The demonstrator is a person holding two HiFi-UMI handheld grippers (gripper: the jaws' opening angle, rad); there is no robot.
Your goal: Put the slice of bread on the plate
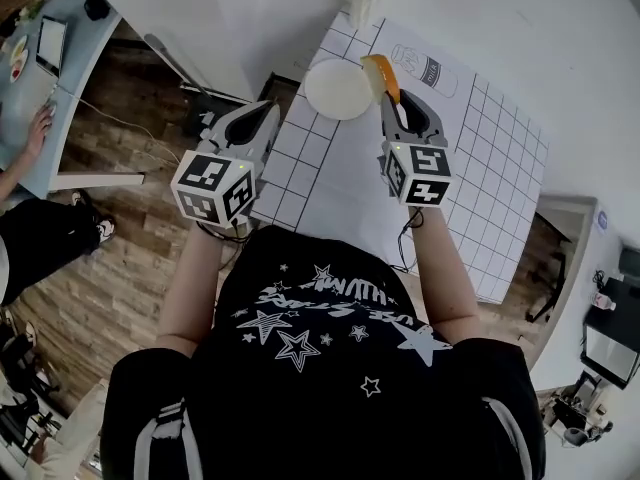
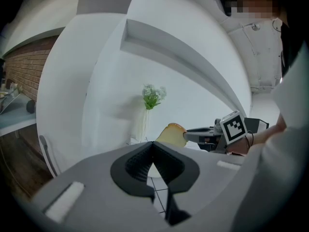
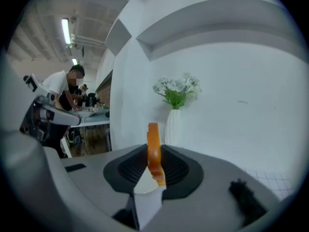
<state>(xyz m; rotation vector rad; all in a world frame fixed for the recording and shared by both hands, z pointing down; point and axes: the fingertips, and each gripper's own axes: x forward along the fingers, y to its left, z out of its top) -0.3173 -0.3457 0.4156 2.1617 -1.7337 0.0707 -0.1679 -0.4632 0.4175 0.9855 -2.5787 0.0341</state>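
Clamping bread (image 1: 381, 76), right claw (image 1: 390, 96) hangs by plate (image 1: 335, 90), clear only in head view.

Slice of bread (image 1: 380, 75): thin, orange-brown crust, pale yellow face. Held on edge, upright, clamped between the jaws of the right gripper (image 1: 387, 96), crust edge toward that gripper's own camera, upper part standing clear above the jaw tips. Seen from the head view at the right rim of the plate (image 1: 336, 89), overlapping it; contact with the rim not determinable. Plate: round, plain white, lying flat on the white gridded table (image 1: 330, 183), toward its far left corner. Seen from the left gripper view, broad pale face of slice, crust along the top
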